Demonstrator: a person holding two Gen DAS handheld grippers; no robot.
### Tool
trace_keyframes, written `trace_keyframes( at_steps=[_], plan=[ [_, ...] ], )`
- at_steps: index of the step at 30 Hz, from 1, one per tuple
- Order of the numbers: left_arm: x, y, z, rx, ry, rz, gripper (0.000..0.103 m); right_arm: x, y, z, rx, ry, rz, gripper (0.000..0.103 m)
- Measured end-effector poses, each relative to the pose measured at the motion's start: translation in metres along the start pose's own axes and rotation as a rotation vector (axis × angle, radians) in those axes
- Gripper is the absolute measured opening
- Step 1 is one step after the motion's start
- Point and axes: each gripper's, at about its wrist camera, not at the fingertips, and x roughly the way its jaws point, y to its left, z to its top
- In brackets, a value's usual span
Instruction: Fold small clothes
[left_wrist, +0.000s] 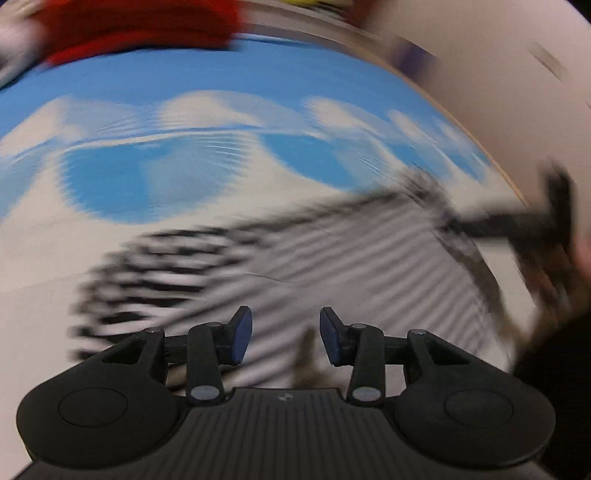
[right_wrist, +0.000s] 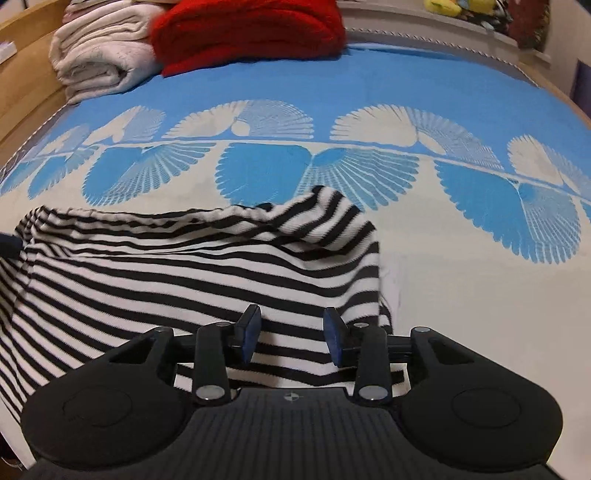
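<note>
Stripes run black and white across a small garment (right_wrist: 184, 273) spread on the bedcover (right_wrist: 461, 266), a blue and cream sheet with fan shapes. One corner of the garment is flipped up into a hump toward the middle of the bed. The right gripper (right_wrist: 291, 339) hangs just over the garment's near edge, jaws spread, nothing pinched between its blue pads. The left gripper (left_wrist: 286, 339), seen through heavy blur, is spread too and empty above the stripes. Folded red (right_wrist: 251, 29) and cream blankets (right_wrist: 99, 55) sit at the far end.
</note>
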Motion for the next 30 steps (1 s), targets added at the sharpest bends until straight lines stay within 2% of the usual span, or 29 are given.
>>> trace_keyframes(
  at_steps=[2, 3, 5, 7, 10, 15, 18, 21, 24, 25, 26, 28, 30],
  plan=[
    [0.011, -0.028, -0.008, 0.144, 0.044, -0.028, 0.045, -0.001, 0.003, 0.0, -0.014, -0.007, 0.009, 0.039],
    [0.02, -0.037, -0.014, 0.193, 0.089, -0.019, 0.045, 0.0, 0.004, 0.001, -0.015, -0.003, 0.017, 0.039],
    [0.043, -0.045, -0.026, 0.258, 0.198, 0.073, 0.043, 0.004, 0.007, -0.002, -0.03, 0.023, 0.01, 0.039],
    [0.046, -0.048, -0.029, 0.283, 0.208, 0.081, 0.044, 0.009, 0.012, -0.005, -0.069, 0.05, -0.027, 0.039],
    [0.033, -0.035, -0.018, 0.18, 0.154, 0.06, 0.044, 0.005, 0.015, -0.005, -0.089, 0.027, -0.049, 0.039],
    [-0.001, -0.013, -0.01, 0.03, 0.042, 0.092, 0.044, -0.028, 0.021, 0.0, -0.079, -0.108, -0.121, 0.039],
    [-0.026, -0.003, -0.006, -0.069, 0.002, 0.179, 0.044, -0.051, 0.031, 0.002, -0.072, -0.18, -0.184, 0.039],
    [-0.06, 0.0, -0.007, -0.125, -0.06, 0.234, 0.044, -0.078, 0.046, 0.002, -0.027, -0.25, -0.166, 0.039],
    [-0.1, 0.002, -0.018, -0.141, -0.15, 0.273, 0.044, -0.098, 0.073, -0.006, -0.025, -0.307, -0.143, 0.038],
    [-0.116, 0.003, -0.025, -0.154, -0.19, 0.294, 0.044, -0.103, 0.084, -0.01, -0.028, -0.323, -0.139, 0.034],
    [-0.131, 0.006, -0.032, -0.179, -0.235, 0.304, 0.044, -0.108, 0.095, -0.016, -0.023, -0.347, -0.137, 0.023],
    [-0.157, 0.012, -0.05, -0.256, -0.32, 0.284, 0.044, -0.115, 0.113, -0.028, 0.004, -0.39, -0.131, 0.009],
    [-0.172, 0.017, -0.064, -0.336, -0.381, 0.266, 0.044, -0.116, 0.13, -0.037, 0.031, -0.397, -0.114, 0.009]
  ],
)
